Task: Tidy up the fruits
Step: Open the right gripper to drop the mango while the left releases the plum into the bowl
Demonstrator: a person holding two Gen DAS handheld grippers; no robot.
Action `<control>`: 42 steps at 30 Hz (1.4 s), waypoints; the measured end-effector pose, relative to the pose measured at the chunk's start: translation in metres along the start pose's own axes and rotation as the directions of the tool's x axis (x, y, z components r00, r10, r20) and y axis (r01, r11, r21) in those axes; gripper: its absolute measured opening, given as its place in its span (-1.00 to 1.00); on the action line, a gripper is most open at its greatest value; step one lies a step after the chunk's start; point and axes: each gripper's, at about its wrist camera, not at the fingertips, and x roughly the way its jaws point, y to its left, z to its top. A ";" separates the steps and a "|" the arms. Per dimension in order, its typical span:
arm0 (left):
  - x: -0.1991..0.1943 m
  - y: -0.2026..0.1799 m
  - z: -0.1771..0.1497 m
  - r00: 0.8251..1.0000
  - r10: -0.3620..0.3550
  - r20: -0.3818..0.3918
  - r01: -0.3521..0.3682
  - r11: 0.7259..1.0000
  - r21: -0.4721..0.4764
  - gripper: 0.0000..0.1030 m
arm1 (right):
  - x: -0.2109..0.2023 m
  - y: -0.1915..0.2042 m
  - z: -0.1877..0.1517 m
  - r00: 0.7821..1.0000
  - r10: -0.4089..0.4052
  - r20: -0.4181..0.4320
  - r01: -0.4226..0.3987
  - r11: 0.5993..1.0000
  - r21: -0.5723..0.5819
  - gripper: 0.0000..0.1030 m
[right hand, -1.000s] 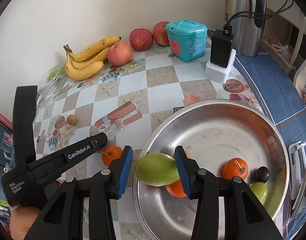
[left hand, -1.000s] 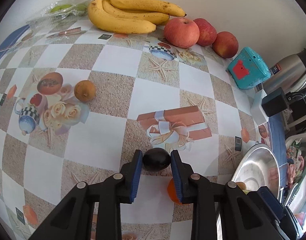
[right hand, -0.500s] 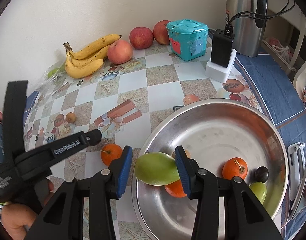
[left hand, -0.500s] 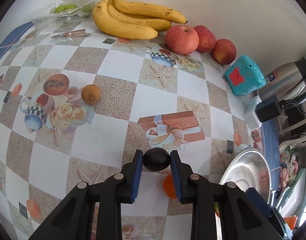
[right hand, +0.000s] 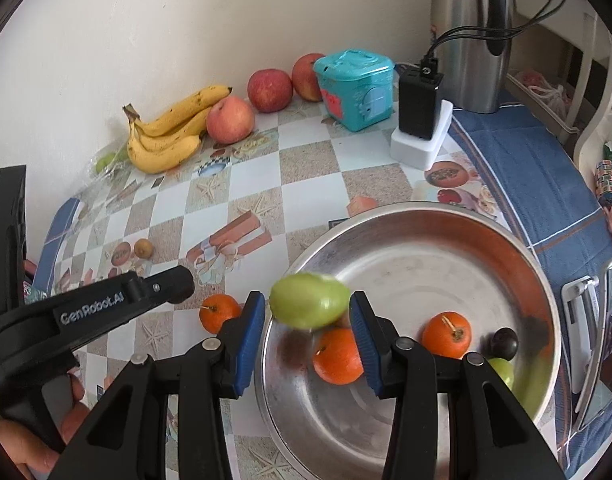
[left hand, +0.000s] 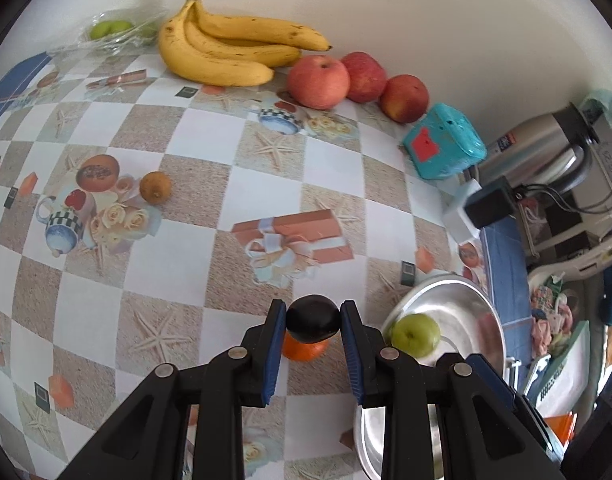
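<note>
steel gives the goal away: a wide metal bowl [right hand: 518,264] sits at the right end of a checked tablecloth [left hand: 209,160] and already holds two oranges [right hand: 446,334], a dark plum and a small green fruit, so loose fruit seems to be going into it.

left gripper [left hand: 313,320] is narrow, its blue pads pinching a dark plum [left hand: 313,318] from both sides. it hangs above the cloth, angled steeply down, with an orange [right hand: 219,312] lying on the table directly beneath the plum. a person's hand [right hand: 37,440] wraps its handle at the lower left of the right wrist view.

right gripper [right hand: 308,310] is partly spread around a green fruit [right hand: 309,299], which sits at the bowl's near rim. the fruit looks blurred, and a sliver of gap shows at the left pad, so i cannot tell whether it is clamped or slipping free. this gripper also tilts steeply down, over the bowl's left edge.

further back by the wall, untouched: a bunch of bananas [left hand: 233,56], three red apples [left hand: 318,82], a teal box [left hand: 444,142], and a small brown fruit [left hand: 155,187] alone on the cloth.

judging by this, the plum's next stop is the bowl, to the right.
</note>
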 end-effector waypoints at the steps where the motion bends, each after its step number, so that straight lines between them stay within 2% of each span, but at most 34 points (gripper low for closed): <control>1: -0.001 -0.002 -0.001 1.000 -0.004 -0.003 0.004 1.000 0.008 -0.42 | -0.002 -0.002 0.000 1.000 -0.001 0.003 0.001 1.000 0.007 -0.12; 11: 0.002 -0.027 -0.015 0.998 -0.033 -0.058 0.037 0.997 0.070 -0.42 | -0.010 -0.023 0.000 1.000 -0.016 0.001 0.016 0.998 0.064 -0.12; 18: 0.009 -0.045 -0.027 0.997 0.002 -0.079 0.008 0.991 0.132 -0.42 | -0.012 -0.030 -0.001 1.000 -0.026 -0.003 0.026 0.997 0.078 -0.12; 23: 0.011 -0.047 -0.029 0.995 -0.020 -0.097 0.033 0.992 0.126 -0.42 | -0.011 -0.038 -0.001 0.999 -0.037 -0.013 0.038 0.994 0.105 -0.12; 31: 0.021 -0.060 -0.039 0.990 -0.010 -0.140 0.033 0.987 0.158 -0.42 | -0.014 -0.048 0.000 0.998 -0.055 -0.007 0.056 0.988 0.142 -0.12; 42: 0.026 -0.061 -0.041 0.985 0.001 -0.173 0.026 0.988 0.155 -0.36 | -0.015 -0.057 -0.001 0.998 -0.066 -0.012 0.067 0.982 0.175 -0.12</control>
